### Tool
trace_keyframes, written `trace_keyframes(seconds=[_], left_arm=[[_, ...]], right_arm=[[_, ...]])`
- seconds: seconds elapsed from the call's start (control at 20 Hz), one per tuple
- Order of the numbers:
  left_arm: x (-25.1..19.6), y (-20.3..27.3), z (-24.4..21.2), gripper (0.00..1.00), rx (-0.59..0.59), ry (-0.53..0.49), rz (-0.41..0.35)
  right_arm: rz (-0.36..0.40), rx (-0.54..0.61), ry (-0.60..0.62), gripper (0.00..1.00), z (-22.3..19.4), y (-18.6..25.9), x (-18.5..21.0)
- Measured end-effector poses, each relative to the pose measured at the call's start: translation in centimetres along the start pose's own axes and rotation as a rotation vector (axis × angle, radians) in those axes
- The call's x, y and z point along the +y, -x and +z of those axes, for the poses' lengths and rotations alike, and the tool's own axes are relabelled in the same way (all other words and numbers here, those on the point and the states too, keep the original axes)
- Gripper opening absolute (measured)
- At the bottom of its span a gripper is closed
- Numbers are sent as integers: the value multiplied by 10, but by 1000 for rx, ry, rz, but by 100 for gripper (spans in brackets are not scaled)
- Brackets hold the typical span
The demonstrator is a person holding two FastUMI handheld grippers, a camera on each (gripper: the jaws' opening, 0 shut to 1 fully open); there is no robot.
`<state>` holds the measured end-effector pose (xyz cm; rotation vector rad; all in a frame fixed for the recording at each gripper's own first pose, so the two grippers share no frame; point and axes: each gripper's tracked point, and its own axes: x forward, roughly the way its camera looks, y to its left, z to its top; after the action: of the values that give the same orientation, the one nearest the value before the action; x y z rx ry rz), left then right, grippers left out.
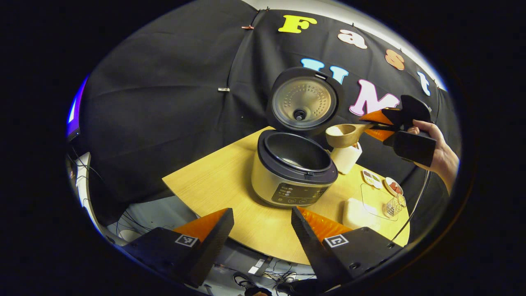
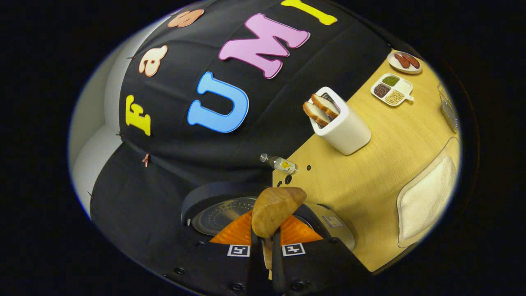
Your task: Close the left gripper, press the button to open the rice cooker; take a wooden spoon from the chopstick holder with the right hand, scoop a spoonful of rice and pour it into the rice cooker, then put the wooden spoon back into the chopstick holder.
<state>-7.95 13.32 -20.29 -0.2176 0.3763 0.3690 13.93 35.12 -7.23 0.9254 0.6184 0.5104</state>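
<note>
The rice cooker (image 1: 294,172) stands on the wooden table with its lid (image 1: 304,100) raised and its dark inner pot exposed. My left gripper (image 1: 262,210) hovers open in front of the cooker, holding nothing. My right gripper (image 1: 370,125), held by a hand (image 1: 439,156), is shut on the handle of a wooden spoon (image 1: 347,135). The spoon's bowl hangs just above the cooker's right rim. In the right gripper view the wooden spoon (image 2: 275,209) sticks out from my right gripper (image 2: 267,224) over the cooker's lid (image 2: 222,213). I cannot tell whether the spoon carries rice. The white chopstick holder (image 2: 343,125) holds other wooden utensils.
A small bottle (image 2: 281,164) lies near the table's back edge. A divided dish (image 2: 392,90), a small plate (image 2: 404,61) and a wire rack (image 2: 448,109) sit farther right. A white rectangular container (image 1: 357,211) rests on a clear tray right of the cooker.
</note>
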Motion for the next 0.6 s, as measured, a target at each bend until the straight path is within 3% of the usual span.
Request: trace_keyframes(seconds=[0.3,0.6], left_arm=[[11,2,6,96,-10,-3,20],[23,5,7,96,-14,17,41]], right_arm=[[2,-51,318,13,-22,-34,15],[53,-43,627,13,-56,-54,36]])
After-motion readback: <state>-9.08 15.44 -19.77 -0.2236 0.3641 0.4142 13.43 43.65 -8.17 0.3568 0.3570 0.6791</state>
